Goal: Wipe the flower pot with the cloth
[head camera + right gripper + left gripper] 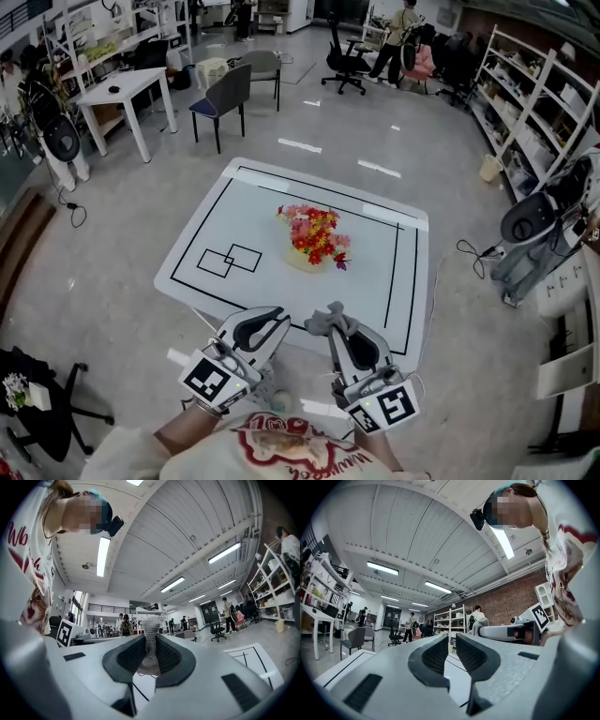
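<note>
Head view, flower pot (306, 261): stands upright near the middle of the white worktop (375, 281), well apart from both grippers; pale and low, its long axis vertical, mouth up, crowded with red and pink flowers (315, 234)
Head view, left gripper (275, 319): at the near edge of the worktop, pointing toward the far side
Head view, right gripper (337, 327): just beside the left one, on its right; a grey cloth (327, 318) bunches out past its tips
Left gripper view, left gripper (452, 643): jaws drawn together with nothing between them; only the worktop shows beyond
Right gripper view, right gripper (151, 645): pinching the cloth (150, 627) between its pads
Right gripper view, cloth: a knitted strip, its long axis running out along the jaws and past the tips
Handling, cloth: looks soft and limp; likely to fold on contact, so the free end should meet the pot wall
Handling, flower pot: probably light and easy to tip or slide; flowers look delicate; steady it at the rim or wall with the empty gripper, wipe the side below the blooms
</note>
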Demonstrator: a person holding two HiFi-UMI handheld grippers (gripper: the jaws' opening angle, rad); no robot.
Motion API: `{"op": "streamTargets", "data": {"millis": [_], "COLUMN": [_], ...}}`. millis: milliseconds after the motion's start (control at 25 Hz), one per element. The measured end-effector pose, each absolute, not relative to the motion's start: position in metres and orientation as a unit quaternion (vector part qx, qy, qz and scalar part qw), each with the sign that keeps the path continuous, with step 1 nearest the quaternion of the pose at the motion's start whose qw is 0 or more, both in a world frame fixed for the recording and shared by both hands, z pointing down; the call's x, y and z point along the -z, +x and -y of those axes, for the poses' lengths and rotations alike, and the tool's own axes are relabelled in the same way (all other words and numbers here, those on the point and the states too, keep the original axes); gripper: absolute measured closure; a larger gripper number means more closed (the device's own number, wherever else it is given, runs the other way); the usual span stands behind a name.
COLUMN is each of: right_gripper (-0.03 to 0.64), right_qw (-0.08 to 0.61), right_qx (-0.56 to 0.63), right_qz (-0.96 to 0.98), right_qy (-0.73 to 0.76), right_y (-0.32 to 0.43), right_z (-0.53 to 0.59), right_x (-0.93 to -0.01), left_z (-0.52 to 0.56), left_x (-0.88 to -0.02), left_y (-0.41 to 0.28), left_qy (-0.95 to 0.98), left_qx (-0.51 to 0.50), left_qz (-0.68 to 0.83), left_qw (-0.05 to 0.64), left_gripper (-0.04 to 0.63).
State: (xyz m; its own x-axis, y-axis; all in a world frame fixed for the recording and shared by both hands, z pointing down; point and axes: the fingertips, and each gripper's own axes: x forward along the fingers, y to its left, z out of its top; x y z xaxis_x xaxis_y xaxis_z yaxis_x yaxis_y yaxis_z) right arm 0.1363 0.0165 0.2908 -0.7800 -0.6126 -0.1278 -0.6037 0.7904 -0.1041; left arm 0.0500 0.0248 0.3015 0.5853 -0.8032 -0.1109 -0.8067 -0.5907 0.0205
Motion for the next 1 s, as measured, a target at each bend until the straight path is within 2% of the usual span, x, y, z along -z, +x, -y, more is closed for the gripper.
{"op": "streamTargets", "data": {"millis": [440, 1000], "right_gripper": [0.566, 0.566], "right_qw": [0.067, 0.069], "right_qx": [0.010, -0.029], "right_qz": [-0.933, -0.914], "right_qy": [-0.355, -0.398], "right_y": [0.135, 0.111], "right_z": [0.015, 0.135], "right_x": [-0.293, -0.270], "left_z": [0.021, 0.145], "left_x": [-0.307, -0.297], "left_y": [0.043, -0.007], "left_qy": [-0.898, -0.906], "left_qx": [-0.064, -0.080], "left_qz": [-0.434, -0.415], "left_qw": [0.015, 0.012], "left_gripper": [0.538, 0.538]}}
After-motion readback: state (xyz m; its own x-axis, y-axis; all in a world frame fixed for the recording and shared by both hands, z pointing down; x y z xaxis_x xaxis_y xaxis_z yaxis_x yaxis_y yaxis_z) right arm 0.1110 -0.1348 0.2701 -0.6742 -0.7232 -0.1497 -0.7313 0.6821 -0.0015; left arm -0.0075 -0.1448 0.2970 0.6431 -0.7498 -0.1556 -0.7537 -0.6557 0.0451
